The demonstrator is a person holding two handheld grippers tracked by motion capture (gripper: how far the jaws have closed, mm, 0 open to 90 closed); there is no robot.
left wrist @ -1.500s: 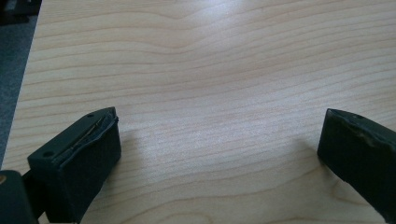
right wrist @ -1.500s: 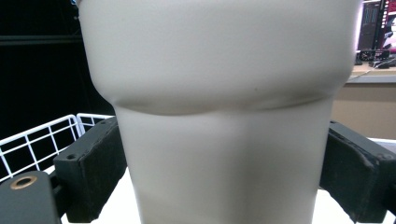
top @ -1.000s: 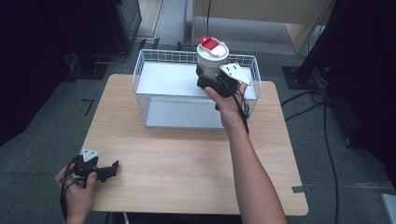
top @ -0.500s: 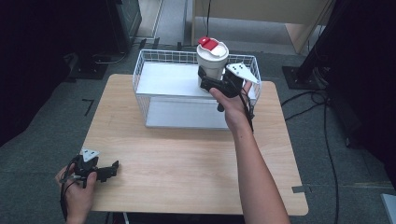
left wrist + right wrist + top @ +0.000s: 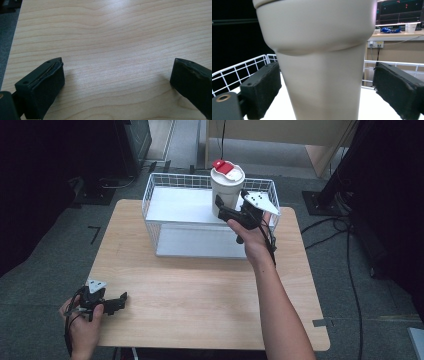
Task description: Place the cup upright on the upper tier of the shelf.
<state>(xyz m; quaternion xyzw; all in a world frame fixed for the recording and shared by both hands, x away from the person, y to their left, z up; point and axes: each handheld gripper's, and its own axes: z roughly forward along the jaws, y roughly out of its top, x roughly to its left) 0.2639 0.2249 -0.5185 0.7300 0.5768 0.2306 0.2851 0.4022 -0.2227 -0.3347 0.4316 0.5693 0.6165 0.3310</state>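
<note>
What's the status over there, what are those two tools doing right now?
Left tool open, idle low over the table. Right tool astride the cup in the wire basket; jaws just closed in, pads not touching it. Nothing blocking.

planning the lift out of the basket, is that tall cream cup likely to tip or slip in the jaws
Probably tippy: the cup is tall, narrower at its base, with a wide lid. Its smooth tapered wall may slip downward, though the bulge above the right gripper could catch. The pads stand apart from it.
</note>
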